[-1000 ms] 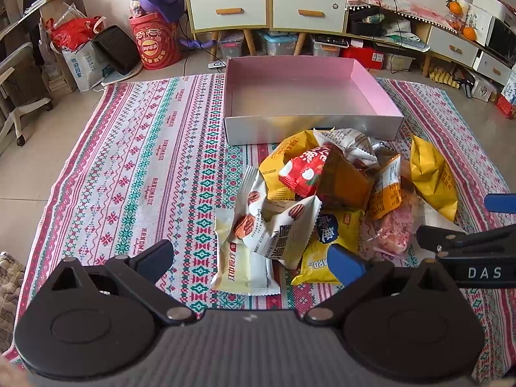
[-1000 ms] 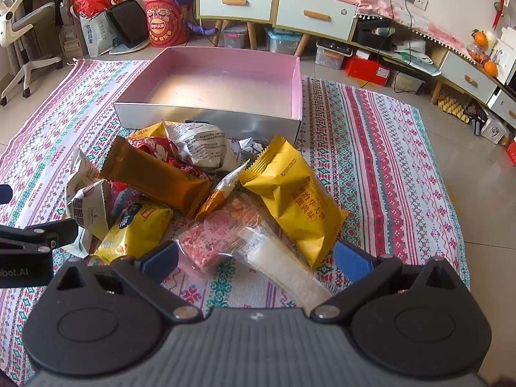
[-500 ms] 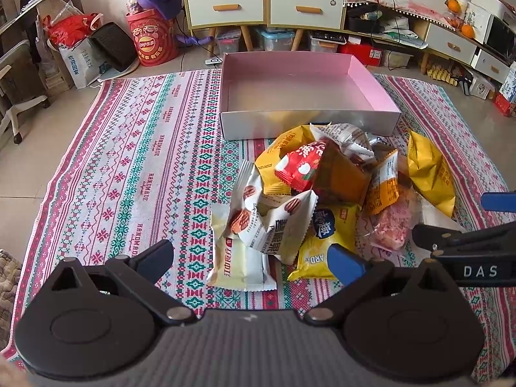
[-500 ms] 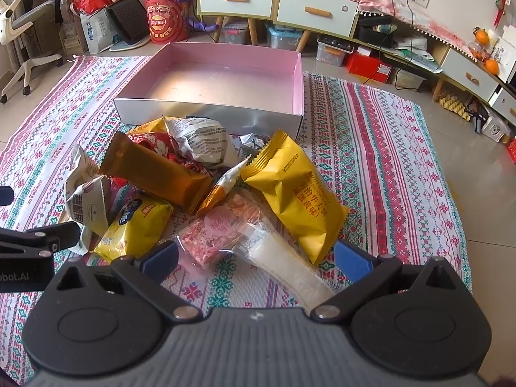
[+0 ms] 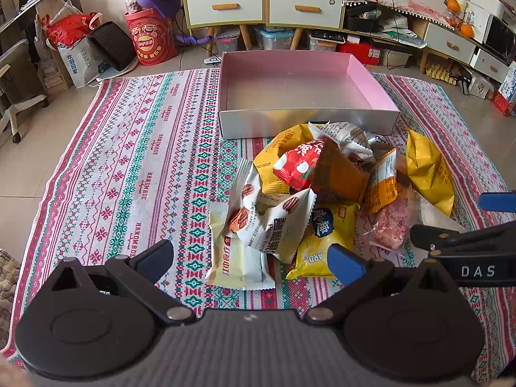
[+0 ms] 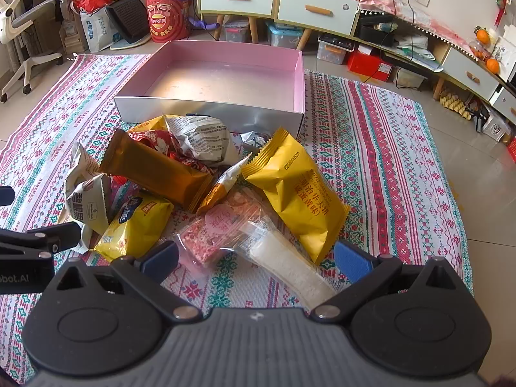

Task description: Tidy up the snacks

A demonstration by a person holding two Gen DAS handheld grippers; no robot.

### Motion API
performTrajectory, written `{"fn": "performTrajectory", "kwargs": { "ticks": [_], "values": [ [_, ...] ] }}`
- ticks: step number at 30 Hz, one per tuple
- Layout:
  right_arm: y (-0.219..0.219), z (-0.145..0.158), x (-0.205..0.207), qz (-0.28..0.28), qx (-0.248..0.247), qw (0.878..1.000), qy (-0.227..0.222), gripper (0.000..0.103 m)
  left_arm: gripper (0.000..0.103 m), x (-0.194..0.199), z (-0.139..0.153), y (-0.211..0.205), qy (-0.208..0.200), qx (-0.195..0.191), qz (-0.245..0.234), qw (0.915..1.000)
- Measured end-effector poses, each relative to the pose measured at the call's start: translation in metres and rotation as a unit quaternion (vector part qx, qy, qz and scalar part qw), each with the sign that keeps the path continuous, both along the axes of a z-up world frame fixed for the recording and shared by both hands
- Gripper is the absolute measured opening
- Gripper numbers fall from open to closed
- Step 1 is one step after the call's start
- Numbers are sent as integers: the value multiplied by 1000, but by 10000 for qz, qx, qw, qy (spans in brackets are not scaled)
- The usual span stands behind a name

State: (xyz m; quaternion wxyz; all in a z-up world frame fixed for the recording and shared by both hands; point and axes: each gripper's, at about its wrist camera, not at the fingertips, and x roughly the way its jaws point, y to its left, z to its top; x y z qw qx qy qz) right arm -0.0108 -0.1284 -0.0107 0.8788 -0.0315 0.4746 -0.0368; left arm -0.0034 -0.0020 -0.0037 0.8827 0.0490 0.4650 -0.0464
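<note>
1. Black and wide open, our left gripper (image 5: pixel 250 259) holds nothing, hovering above a cream packet (image 5: pixel 238 262) on the patterned cloth (image 5: pixel 129 167);
2. the snack pile (image 6: pixel 193 190) lies just before the empty pink box (image 6: pixel 225 74);
3. our right gripper (image 6: pixel 256 259) gapes empty over a clear white packet (image 6: pixel 290 267).

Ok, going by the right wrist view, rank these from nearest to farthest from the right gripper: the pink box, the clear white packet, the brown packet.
From the right gripper, jaws open:
1. Clear white packet, lying between the fingers, toward the right one.
2. Brown packet, in the pile, ahead and left.
3. Pink box, beyond the pile, nothing seen in it.
</note>
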Motion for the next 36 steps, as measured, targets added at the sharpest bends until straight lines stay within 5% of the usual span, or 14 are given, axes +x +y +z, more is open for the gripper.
{"fn": "performTrajectory", "kwargs": {
  "ticks": [27,36],
  "values": [
    [-1,-2,3,51,27,9998,178,103,103,1,-3,1,57,-11,10,10000],
    [-20,-6,19,-15,694,9945,790,103,103,12,-6,14,378,-244,-159,9989]
  ]
}}
